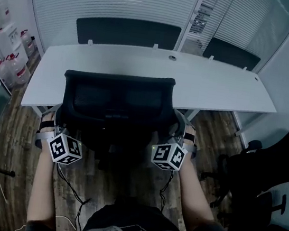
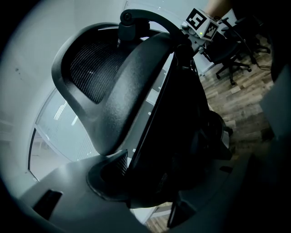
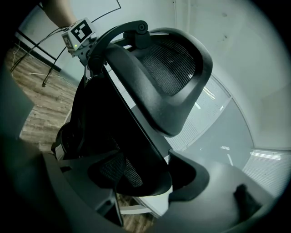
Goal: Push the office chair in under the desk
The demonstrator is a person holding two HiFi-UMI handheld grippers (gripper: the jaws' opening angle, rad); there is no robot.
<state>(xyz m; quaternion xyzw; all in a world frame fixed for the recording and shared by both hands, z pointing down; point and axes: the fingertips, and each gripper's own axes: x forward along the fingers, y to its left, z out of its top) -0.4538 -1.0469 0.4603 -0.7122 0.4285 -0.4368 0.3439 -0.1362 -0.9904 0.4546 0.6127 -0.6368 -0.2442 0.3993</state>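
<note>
Well to the left of the left fingers, water bottles stand on the wooden floor by the wall.

Left gripper: the fingers stand partly apart and are clamped on the left side edge of the backrest. The ribbed pad bears on the frame.

Between the two pairs of fingers is the office chair, upright, with the rear of its backrest towards the person. The chair stands against the near edge of the white bench, and the backrest top overlaps that edge in the head view. How far the seat reaches under the bench top cannot be made out.

Beyond the fingers, across the bench, a dark chair faces this side. A second dark chair stands to its right.

Right gripper: its fingers are likewise partly apart and closed on the right side edge of the backrest. The frame edge is seated between them, and the textured pad lies against it.

Behind the fingers, a cable trails over the floor towards the person.

Well to the right of the right fingers, a black swivel chair stands apart on the floor.
</note>
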